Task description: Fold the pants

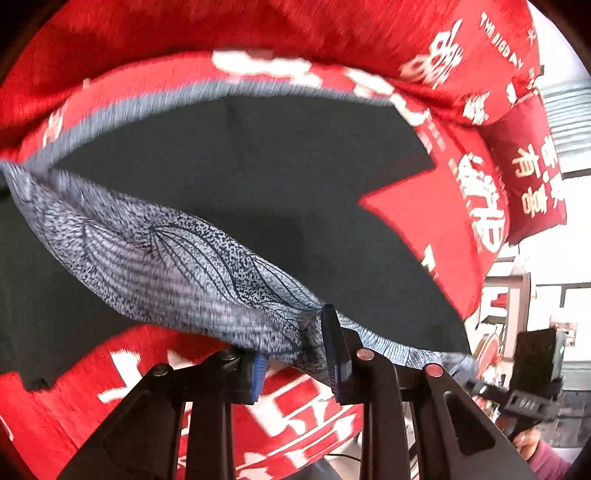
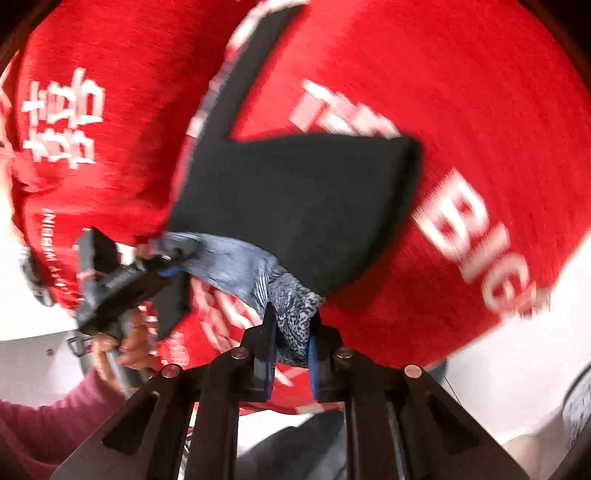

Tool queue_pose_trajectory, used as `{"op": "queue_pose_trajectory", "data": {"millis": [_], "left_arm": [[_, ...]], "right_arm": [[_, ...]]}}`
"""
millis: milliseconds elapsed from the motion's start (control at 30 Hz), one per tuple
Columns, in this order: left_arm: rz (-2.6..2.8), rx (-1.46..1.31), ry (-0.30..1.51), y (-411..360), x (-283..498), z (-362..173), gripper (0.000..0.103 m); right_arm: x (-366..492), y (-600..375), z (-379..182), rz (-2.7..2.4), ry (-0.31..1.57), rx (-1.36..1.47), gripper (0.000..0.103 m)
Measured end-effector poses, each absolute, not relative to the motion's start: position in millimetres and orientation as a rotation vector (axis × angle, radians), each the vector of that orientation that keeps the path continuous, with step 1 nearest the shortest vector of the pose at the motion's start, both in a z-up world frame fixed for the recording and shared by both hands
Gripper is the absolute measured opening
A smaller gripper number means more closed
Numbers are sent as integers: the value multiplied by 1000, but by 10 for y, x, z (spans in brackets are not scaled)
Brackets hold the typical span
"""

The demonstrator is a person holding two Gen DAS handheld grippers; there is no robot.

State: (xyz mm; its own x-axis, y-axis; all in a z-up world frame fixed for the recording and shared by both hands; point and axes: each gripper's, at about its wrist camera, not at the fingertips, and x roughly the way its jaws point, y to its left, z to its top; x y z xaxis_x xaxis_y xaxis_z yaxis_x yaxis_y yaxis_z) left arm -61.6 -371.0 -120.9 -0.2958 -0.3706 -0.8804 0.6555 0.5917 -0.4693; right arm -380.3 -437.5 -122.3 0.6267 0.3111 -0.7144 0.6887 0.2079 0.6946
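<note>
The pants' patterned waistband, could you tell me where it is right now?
The patterned waistband is lifted above the red bedspread, stretched between the left gripper and the right gripper; both are clamped on it, with the dark pants trailing beyond.

Black gripper frames, blue pads (image 1: 258,373), seemingly maroon sleeve (image 2: 44,428)

I'm working in what looks like a bedroom at home. Under my grippers lies a wide red bedspread (image 1: 295,29) printed with big white Chinese characters and English words, the sort used for a wedding. At its far right edge a matching darker red pillow (image 1: 532,177) leans against it. Beyond the pillow I see pale walls and some blurred furniture (image 1: 517,295) that I cannot name.
</note>
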Motion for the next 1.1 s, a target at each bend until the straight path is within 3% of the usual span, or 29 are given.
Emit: {"op": "queue_pose_trajectory", "data": {"millis": [267,300,333,367,567,600,633,700,867,967,1067,1100], "left_arm": [[-969,240,1418,-4370,-51,-924,29],[-960,242,1415,-4411,40,-912,44],[-939,251,1412,-4470,127,-904,75],[-911,252,1379,-4458,241,-865,82],[-823,268,1296,-4344,553,-738,86],[-798,287,1296,-4313,559,-769,86],[-766,317,1301,-4272,550,-831,86],[-703,350,1327,-4185,506,-980,86],[-553,353,1411,-3811,367,-1349,86],[-499,322,1446,-3664,294,-1481,86],[-478,331,1453,-3646,257,-1547,86],[-478,336,1451,-3658,251,-1563,86]], "right_arm": [[-2932,-5646,-741,-231,838,1274,15],[-2737,-5870,-754,-222,847,1261,15],[-2540,-5942,-758,-216,855,1257,15],[-2401,-6086,-784,-209,865,1249,15],[-1728,-6802,-1101,-283,979,1194,20],[-1672,-6873,-1152,-294,995,1191,31],[-1585,-6920,-1179,-319,1015,1175,54],[-1544,-6934,-1084,-364,998,1122,65],[-1806,-6802,-802,-467,964,1006,65],[-2214,-6659,-969,-544,997,1087,56],[-2529,-6626,-1311,-574,1012,1235,38],[-2561,-6626,-1405,-576,1007,1274,22]]}}
